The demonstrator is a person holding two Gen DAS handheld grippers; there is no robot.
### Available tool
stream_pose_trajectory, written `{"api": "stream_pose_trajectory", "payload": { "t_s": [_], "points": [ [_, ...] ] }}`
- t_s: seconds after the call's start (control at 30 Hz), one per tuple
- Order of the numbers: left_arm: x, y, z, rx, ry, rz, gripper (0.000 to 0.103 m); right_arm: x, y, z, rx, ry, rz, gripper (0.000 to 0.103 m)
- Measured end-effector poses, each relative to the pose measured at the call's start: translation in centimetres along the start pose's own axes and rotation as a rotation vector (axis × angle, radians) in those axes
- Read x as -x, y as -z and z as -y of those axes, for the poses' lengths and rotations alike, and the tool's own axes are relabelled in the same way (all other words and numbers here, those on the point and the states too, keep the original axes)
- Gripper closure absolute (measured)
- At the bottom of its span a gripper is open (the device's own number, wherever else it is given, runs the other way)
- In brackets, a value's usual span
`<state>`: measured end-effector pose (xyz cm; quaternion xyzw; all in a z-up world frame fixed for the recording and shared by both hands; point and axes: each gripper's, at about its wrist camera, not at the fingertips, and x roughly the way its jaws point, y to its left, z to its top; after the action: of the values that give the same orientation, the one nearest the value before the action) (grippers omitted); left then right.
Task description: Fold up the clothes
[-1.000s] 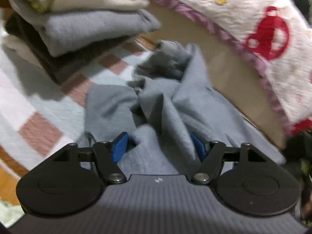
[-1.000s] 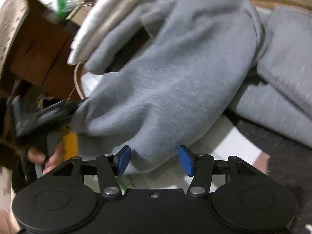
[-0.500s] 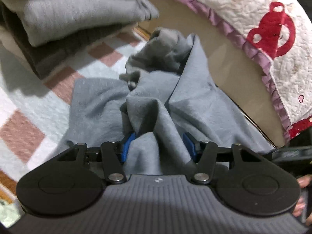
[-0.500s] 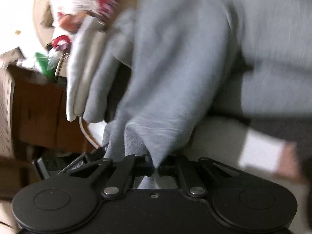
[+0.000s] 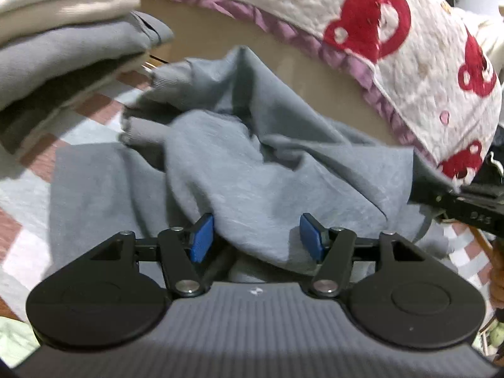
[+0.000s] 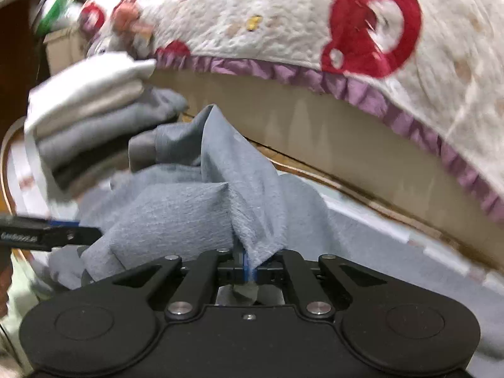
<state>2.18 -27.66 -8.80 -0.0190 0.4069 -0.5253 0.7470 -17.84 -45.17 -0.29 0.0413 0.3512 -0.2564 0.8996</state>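
Observation:
A crumpled grey sweatshirt [image 5: 252,163] lies on a checked blanket [image 5: 28,195], its ribbed cuffs [image 5: 148,132] toward the far left. My left gripper [image 5: 255,237] is open, and a fold of the sweatshirt sits loosely between its blue pads [image 5: 201,236]. My right gripper [image 6: 247,266] is shut on a raised ridge of the grey sweatshirt [image 6: 189,214], pulling it up into a peak. The right gripper's body shows at the right edge of the left wrist view [image 5: 466,204]. The left gripper's finger shows at the left edge of the right wrist view [image 6: 50,233].
A stack of folded clothes [image 5: 63,47], white, beige, grey and dark, stands at the far left [image 6: 94,119]. A white quilt with red bears and a purple frill [image 5: 393,31] overhangs a beige bed side [image 6: 315,132] just behind the sweatshirt.
The right gripper closed on the sweatshirt and swung round to face the bed, lifting a ridge of cloth. The left gripper stayed open over its fold and moved closer to the bed.

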Motion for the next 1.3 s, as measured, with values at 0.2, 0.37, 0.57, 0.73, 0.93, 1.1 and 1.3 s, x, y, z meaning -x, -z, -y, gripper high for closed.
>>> {"api": "stream_pose_trajectory", "payload": {
  "t_s": [0.2,0.37,0.57,0.73,0.93,1.1,1.3],
  "points": [
    [0.5,0.3,-2.3,0.170,0.043,0.034,0.044,1.5,-2.7,-3.3,-0.033,-0.043,-0.034,0.100],
    [1.5,0.1,-3.5,0.260,0.004,0.086,0.044,2.3,-0.1,-4.9,-0.231,-0.076,-0.014,0.099],
    [2.6,0.8,-0.9,0.206,-0.010,0.058,0.042,0.0,6.7,-2.5,-0.398,-0.036,-0.002,0.099],
    [1.9,0.6,3.1,0.107,-0.013,-0.007,0.042,-1.2,9.5,1.1,-0.553,-0.065,-0.008,0.099],
    [1.5,0.5,8.1,0.065,0.070,-0.043,0.042,0.6,8.7,0.7,-0.497,-0.130,0.041,0.099],
    [2.2,0.8,10.3,0.068,0.089,-0.027,0.041,2.6,7.7,1.0,-0.482,-0.170,0.101,0.099],
    [1.6,0.7,12.0,0.009,0.112,-0.059,0.045,3.0,8.3,2.9,-0.524,-0.156,0.123,0.099]
  ]
}}
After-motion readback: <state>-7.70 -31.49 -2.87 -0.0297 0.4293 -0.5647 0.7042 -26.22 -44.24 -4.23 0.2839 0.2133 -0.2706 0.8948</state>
